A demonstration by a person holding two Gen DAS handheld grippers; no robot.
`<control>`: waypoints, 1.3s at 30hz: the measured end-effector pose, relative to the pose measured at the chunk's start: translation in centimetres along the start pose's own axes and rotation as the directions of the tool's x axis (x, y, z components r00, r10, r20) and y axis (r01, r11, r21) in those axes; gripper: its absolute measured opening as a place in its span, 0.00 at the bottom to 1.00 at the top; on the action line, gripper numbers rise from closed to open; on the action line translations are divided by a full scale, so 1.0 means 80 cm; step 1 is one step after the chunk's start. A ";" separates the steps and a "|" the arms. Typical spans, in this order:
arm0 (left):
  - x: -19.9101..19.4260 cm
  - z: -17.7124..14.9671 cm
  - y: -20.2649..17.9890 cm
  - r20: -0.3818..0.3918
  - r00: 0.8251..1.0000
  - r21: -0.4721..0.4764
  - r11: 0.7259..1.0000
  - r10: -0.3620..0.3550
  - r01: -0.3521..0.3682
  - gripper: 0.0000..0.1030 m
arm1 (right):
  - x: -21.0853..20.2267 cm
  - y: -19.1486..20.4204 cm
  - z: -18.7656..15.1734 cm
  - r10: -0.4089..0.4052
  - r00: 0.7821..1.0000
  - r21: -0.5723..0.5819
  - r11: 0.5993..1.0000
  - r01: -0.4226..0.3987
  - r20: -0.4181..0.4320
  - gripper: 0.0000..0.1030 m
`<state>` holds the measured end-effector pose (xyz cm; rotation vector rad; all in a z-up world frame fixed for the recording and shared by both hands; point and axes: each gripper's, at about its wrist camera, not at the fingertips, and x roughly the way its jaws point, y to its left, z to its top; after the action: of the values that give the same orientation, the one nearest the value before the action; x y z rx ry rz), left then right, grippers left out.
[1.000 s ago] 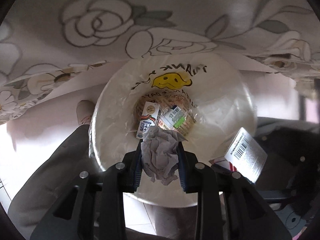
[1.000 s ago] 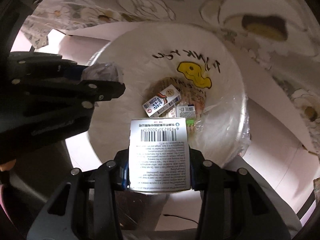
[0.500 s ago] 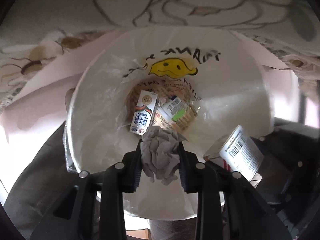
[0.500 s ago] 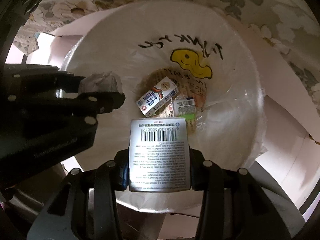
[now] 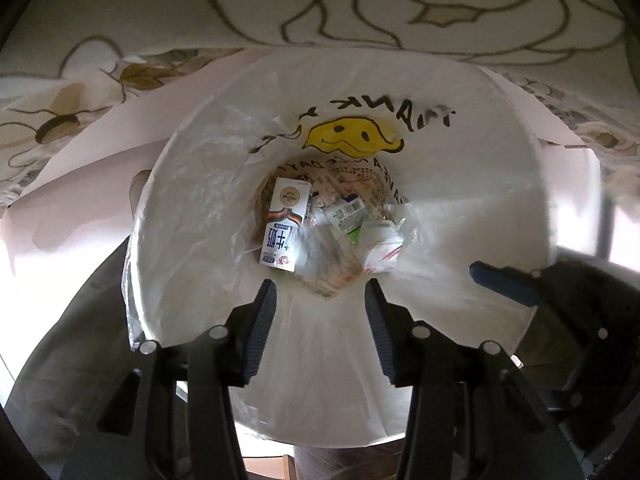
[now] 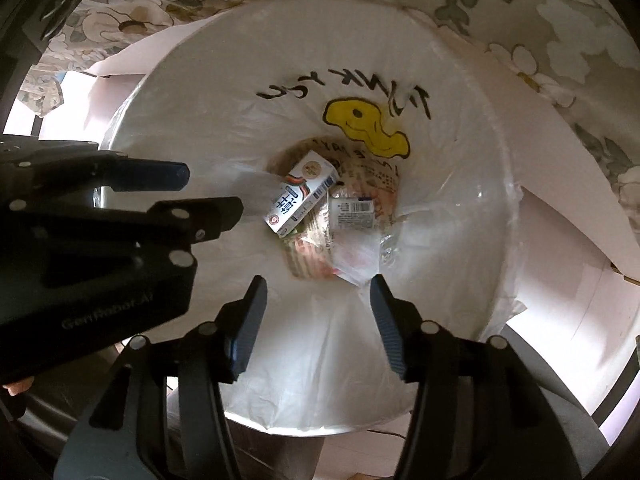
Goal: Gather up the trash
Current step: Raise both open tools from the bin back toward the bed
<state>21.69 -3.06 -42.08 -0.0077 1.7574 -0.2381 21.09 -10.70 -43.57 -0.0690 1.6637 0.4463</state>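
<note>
A round trash bin lined with a white smiley-face bag point(image 5: 440, 340) point(image 6: 320, 380) lies straight below both grippers. At its bottom lie a milk carton point(image 5: 284, 228) point(image 6: 304, 196), a barcoded packet point(image 5: 344, 216) point(image 6: 352, 210) and a small white-and-red box point(image 5: 382, 248), blurred in the right wrist view point(image 6: 356, 260). My left gripper point(image 5: 320, 312) point(image 6: 180, 192) hangs over the bin mouth, its jaws opening with nothing between them. My right gripper point(image 6: 318, 312) point(image 5: 500, 280) hangs beside it, jaws also opening and empty. The crumpled tissue cannot be made out clearly.
A floral tablecloth point(image 5: 320, 0) point(image 6: 560, 20) overhangs the far side of the bin, with a white sheet point(image 5: 100, 128) under its edge. Grey fabric, seemingly a person's leg point(image 5: 72, 340), is at the lower left of the bin.
Both grippers sank toward the bin and their jaws parted. The grey crumpled tissue left the left jaws and the barcoded white box left the right jaws; the box now lies in the bin.
</note>
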 end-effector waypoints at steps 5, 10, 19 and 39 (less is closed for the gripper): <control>-0.002 -0.002 0.000 -0.001 1.000 -0.002 1.000 0.001 -0.001 0.47 | -0.003 -0.004 0.000 0.001 1.000 0.011 1.000 -0.001 0.000 0.53; -0.003 -0.004 0.001 -0.001 1.000 0.008 1.000 0.000 0.000 0.47 | -0.007 -0.007 -0.002 -0.003 1.000 0.025 1.000 0.003 0.007 0.53; -0.032 -0.018 -0.004 0.055 0.998 0.033 0.999 0.030 -0.032 0.47 | -0.025 -0.006 -0.014 0.002 0.999 0.034 0.999 -0.004 0.034 0.53; -0.162 -0.074 -0.038 0.246 0.969 0.064 0.997 0.017 -0.034 0.53 | -0.127 0.014 -0.055 -0.023 0.988 -0.004 1.000 0.024 0.154 0.53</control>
<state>18.15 -3.34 -27.91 0.0330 1.5013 -0.2661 18.13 -13.30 -33.14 -0.0566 1.5088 0.4282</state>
